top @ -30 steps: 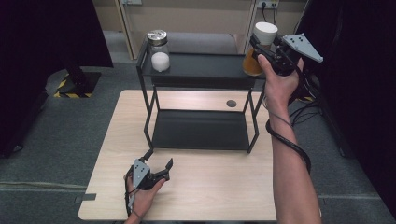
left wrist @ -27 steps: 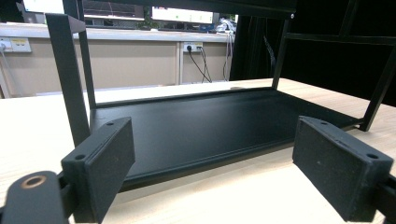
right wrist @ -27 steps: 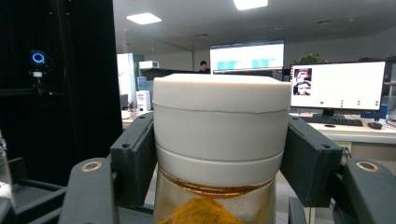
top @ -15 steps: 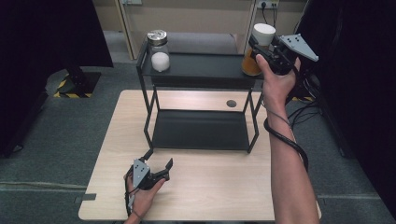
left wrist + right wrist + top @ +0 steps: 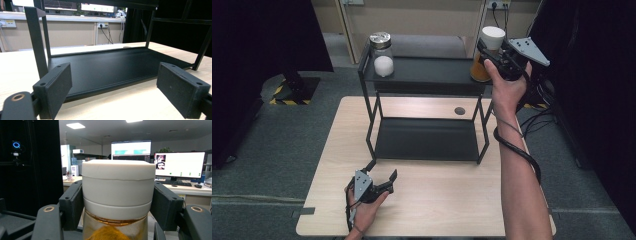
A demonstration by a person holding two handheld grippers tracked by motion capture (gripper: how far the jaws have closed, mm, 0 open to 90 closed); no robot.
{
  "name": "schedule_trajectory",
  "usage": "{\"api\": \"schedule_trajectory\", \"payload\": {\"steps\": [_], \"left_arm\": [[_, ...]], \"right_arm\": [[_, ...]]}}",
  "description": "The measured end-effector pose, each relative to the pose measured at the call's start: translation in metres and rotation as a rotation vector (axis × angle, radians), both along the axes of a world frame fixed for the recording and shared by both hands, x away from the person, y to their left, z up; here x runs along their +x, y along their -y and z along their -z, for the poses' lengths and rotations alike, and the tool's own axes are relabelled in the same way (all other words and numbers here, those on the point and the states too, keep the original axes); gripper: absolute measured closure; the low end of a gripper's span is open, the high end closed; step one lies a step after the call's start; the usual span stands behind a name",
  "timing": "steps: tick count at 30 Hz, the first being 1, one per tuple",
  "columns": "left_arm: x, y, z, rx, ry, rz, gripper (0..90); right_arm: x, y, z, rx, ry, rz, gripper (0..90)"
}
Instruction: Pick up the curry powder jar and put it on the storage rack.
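While clamped in right hand-held gripper (image 5: pixel 490 51), white-lidded orange jar (image 5: pixel 117 195) at rack top shelf (image 5: pixel 427 75) edge; left hand-held gripper (image 5: pixel 382 181) apart, idle on counter (image 5: pixel 437 200); placement unfinished.

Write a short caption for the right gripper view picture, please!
The right gripper clamps the white lid of an amber jar, office screens behind.
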State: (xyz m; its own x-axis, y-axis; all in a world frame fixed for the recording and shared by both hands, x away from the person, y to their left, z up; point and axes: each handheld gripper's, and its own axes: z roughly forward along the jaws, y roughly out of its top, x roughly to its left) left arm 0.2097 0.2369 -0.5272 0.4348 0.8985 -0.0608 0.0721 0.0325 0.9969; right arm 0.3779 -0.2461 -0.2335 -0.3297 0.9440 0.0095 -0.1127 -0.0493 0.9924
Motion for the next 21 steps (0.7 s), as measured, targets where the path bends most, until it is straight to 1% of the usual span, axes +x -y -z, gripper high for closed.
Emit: {"api": "schedule_trajectory", "payload": {"steps": [6, 8, 11, 13, 14, 21], "left_arm": [[0.000, 0.000, 0.000, -0.002, 0.001, 0.000, 12.3], [0.000, 0.000, 0.000, -0.001, 0.002, 0.000, 12.3], [0.000, 0.000, 0.000, -0.001, 0.001, -0.001, 12.2], [0.000, 0.000, 0.000, -0.002, 0.000, -0.002, 12.3], [0.000, 0.000, 0.000, -0.002, 0.000, -0.002, 12.2], [0.000, 0.001, 0.000, 0.009, 0.003, -0.004, 12.2]], "right_arm": [[-0.001, -0.003, -0.002, -0.030, 0.000, 0.001, 33.2], [-0.001, -0.003, -0.003, -0.031, -0.001, -0.001, 26.3], [-0.005, -0.003, -0.007, -0.049, -0.016, 0.001, 13.4], [-0.010, -0.001, -0.007, -0.047, -0.015, -0.002, 9.7], [-0.011, 0.001, -0.008, -0.050, -0.023, -0.006, 8.4], [-0.031, 0.014, -0.004, -0.040, -0.031, -0.059, 7.7]]}}
